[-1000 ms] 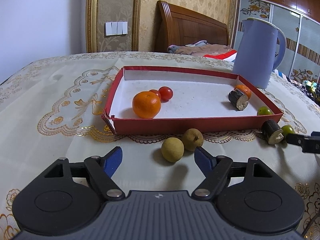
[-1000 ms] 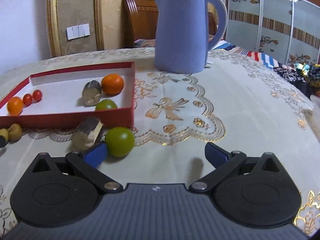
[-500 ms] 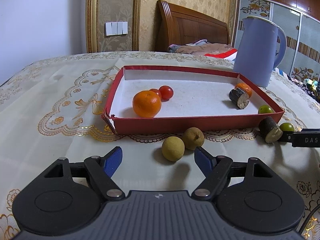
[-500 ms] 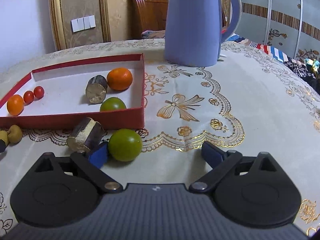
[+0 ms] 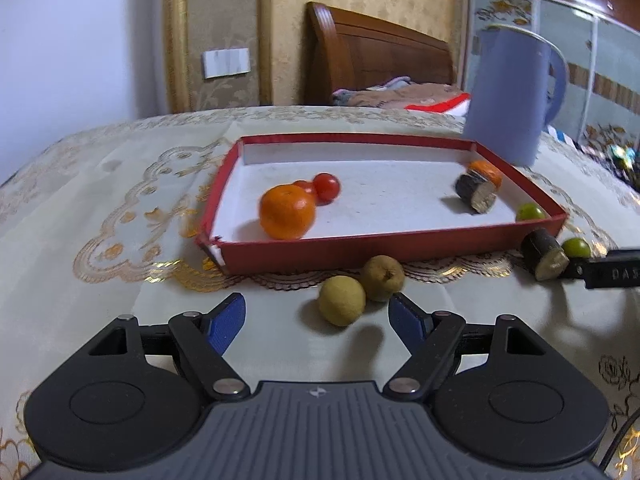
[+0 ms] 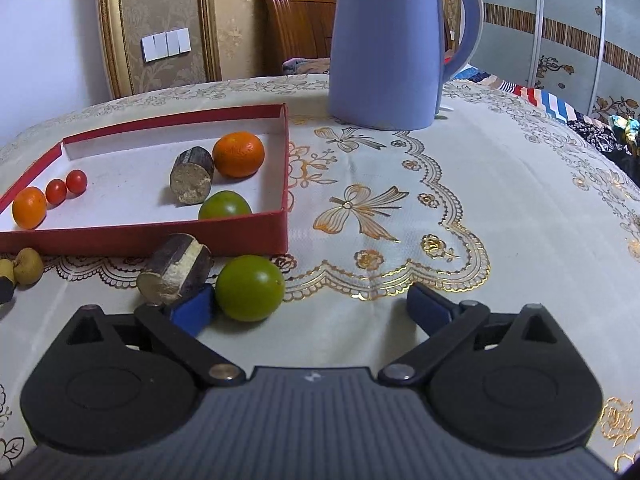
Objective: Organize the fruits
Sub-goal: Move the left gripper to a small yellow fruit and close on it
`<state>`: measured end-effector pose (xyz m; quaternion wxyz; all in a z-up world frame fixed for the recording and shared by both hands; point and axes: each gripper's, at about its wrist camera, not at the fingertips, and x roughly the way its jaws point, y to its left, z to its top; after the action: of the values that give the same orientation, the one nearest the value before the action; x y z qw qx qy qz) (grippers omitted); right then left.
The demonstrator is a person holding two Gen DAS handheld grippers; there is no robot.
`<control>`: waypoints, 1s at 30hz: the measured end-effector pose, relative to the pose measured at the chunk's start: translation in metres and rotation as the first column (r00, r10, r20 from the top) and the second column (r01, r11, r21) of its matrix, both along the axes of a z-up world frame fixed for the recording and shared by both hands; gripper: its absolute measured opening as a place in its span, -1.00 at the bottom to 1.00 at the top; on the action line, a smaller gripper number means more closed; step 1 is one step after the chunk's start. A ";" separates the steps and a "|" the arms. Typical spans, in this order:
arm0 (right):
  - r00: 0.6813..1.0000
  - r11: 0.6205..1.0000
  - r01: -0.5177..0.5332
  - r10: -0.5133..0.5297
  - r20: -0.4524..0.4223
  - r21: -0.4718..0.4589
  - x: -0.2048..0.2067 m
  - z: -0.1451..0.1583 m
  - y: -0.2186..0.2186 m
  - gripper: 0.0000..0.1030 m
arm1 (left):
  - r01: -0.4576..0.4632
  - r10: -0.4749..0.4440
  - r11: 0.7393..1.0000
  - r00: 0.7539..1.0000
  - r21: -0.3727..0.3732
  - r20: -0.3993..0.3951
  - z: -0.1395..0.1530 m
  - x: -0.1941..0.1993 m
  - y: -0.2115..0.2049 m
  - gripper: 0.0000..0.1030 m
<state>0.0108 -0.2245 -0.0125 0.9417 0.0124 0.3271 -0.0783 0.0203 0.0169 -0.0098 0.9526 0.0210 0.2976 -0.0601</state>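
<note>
A red tray (image 5: 380, 246) holds two oranges, two cherry tomatoes (image 5: 326, 186), a dark cane piece (image 5: 476, 196) and a green fruit (image 5: 530, 212). In front of it lie two yellow-brown fruits (image 5: 342, 300); my left gripper (image 5: 316, 314) is open just behind them, and the nearer one lies between its fingertips. My right gripper (image 6: 310, 308) has its jaws opening wide. A green fruit (image 6: 250, 288) sits on the cloth between them, close against the left pad (image 6: 192, 312). Another cane piece (image 6: 176, 268) lies just left of that pad.
A tall blue kettle (image 6: 384, 44) stands behind the tray's right corner. The embroidered cloth (image 6: 440, 200) runs bare to the right of the tray. A bed headboard and wardrobe doors are beyond the table.
The right gripper has edged forward towards the green fruit and the cane piece, which now look larger. The left gripper and the two yellow-brown fruits have stayed put.
</note>
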 end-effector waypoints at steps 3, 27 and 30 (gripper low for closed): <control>1.000 1.000 0.000 0.000 0.002 0.004 0.000 0.000 0.000 0.97 | 0.021 -0.021 0.999 1.000 0.028 -0.001 -0.001 0.001 -0.006 0.36; 1.000 1.000 0.009 -0.009 0.019 0.011 -0.003 0.001 -0.002 0.85 | 0.032 -0.031 0.998 0.999 0.047 -0.008 -0.002 0.012 -0.006 -0.50; 1.000 1.000 0.008 -0.008 0.023 0.016 -0.003 0.001 -0.003 0.83 | 0.022 -0.022 0.999 1.000 0.046 -0.004 -0.002 0.010 -0.006 -0.50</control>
<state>0.0073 -0.2276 -0.0112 0.9449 0.0219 0.3168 -0.0793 0.0308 0.0112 -0.0119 0.9506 0.0463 0.3002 -0.0639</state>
